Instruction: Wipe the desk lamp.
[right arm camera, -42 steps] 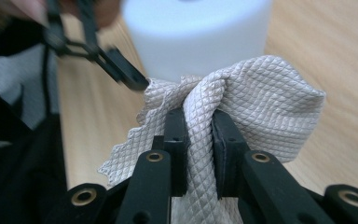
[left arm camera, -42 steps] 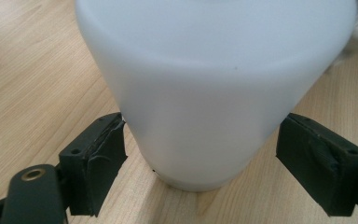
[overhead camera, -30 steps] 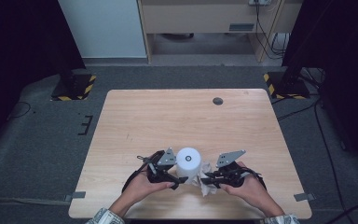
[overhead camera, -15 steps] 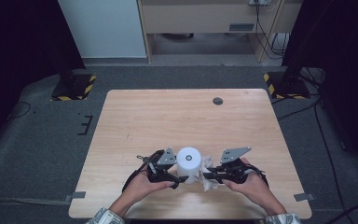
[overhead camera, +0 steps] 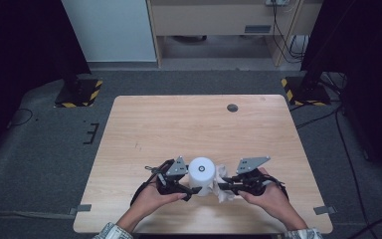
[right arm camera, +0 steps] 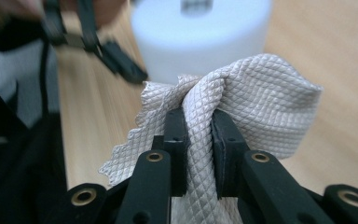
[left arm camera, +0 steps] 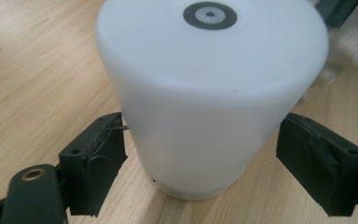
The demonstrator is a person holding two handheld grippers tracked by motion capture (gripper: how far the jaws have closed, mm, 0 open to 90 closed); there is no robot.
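Observation:
A white cylinder (overhead camera: pixel 201 172) with a small dark ring on its top stands upright near the table's front edge. My left gripper (overhead camera: pixel 195 185) has its wide-set jaws around the cylinder's (left arm camera: pixel 205 93) lower part, and both pads press on its sides. Coming in from the right, my right gripper (overhead camera: pixel 224 186) is shut on a bunched grey-white quilted cloth (overhead camera: pixel 223 174). In the right gripper view the cloth (right arm camera: pixel 261 93) rises between the jaws (right arm camera: pixel 199 126) and lies against the cylinder's (right arm camera: pixel 200 37) side, with the left gripper (right arm camera: pixel 116 60) blurred beyond.
The light wooden table (overhead camera: pixel 189 124) has a small dark round disc (overhead camera: pixel 232 107) near its far edge. Grey carpet surrounds the table, with black stands on yellow-and-black bases (overhead camera: pixel 77 94) at the far left and far right.
My right gripper has shifted slightly with the cloth against the cylinder's side. The left gripper and the cylinder have stayed in place.

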